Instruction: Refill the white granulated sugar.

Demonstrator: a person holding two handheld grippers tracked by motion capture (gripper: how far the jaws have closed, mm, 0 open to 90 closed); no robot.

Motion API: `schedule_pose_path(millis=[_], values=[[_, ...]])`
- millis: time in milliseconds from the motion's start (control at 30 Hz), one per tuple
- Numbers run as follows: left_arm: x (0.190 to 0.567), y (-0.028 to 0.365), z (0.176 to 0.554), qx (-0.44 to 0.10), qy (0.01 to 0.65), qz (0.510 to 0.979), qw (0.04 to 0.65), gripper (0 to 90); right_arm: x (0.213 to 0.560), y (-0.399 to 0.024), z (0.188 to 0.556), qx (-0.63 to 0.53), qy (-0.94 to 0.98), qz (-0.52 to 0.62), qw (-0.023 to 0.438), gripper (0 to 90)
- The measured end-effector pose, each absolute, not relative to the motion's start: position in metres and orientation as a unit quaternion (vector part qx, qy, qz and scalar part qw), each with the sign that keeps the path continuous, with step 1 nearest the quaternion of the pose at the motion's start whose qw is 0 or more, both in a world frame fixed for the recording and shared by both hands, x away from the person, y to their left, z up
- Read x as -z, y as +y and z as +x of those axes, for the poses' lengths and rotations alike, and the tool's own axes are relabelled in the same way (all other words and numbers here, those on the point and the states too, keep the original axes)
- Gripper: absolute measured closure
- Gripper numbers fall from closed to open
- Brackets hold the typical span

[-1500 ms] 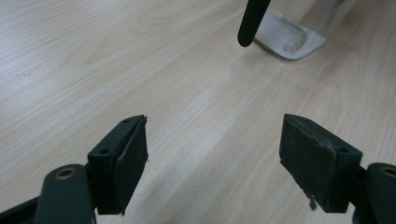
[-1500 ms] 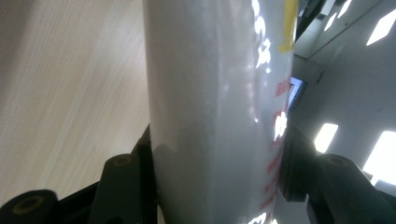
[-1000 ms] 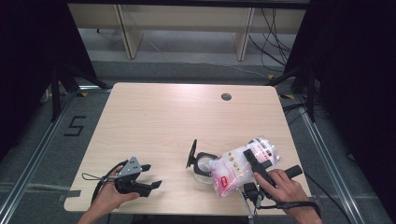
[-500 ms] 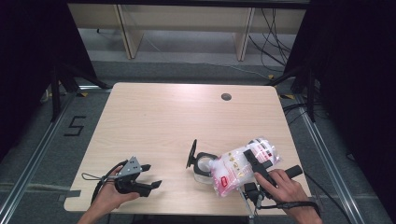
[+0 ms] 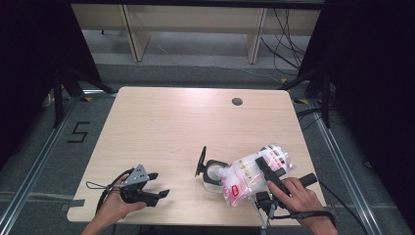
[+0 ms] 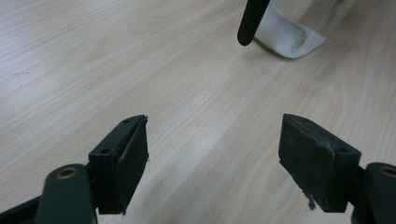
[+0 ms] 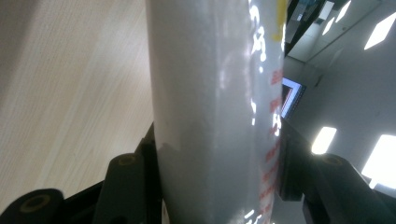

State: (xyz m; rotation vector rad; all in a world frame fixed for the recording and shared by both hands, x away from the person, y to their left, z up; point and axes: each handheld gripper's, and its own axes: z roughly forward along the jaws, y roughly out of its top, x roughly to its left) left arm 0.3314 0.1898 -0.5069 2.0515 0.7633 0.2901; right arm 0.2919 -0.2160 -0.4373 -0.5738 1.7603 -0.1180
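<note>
We find the right gripper [image 5: 264, 169] clamping the pouch [image 5: 244, 177], tilted at the jar [image 5: 213, 174]; pouring seems unfinished. Left gripper [image 5: 157, 185] wide, idle.

The bag [image 5: 254, 172] sits clamped in the right tool [image 5: 266, 169], its mouth over the jar [image 5: 213, 174] just left, with the left tool [image 5: 155, 184] well apart on the tabletop [image 5: 171, 127].

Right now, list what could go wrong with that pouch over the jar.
1. The right tool pinches a soft, bulging pouch; it may slip or sag.
2. Its spout end sits at the jar, so contents could miss the opening.
3. The left tool stays away, open; the jar may tip.
</note>
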Motion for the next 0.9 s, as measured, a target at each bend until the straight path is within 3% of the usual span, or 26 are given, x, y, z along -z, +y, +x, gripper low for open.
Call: schedule_pose_path(millis=[900], values=[[0.5065,0.1899,0.3312,-0.116,0.309,0.829,0.451,24.2,0.4427,-0.2198,0.2917,0.033,0.77,-0.219,0.599,51.7]])
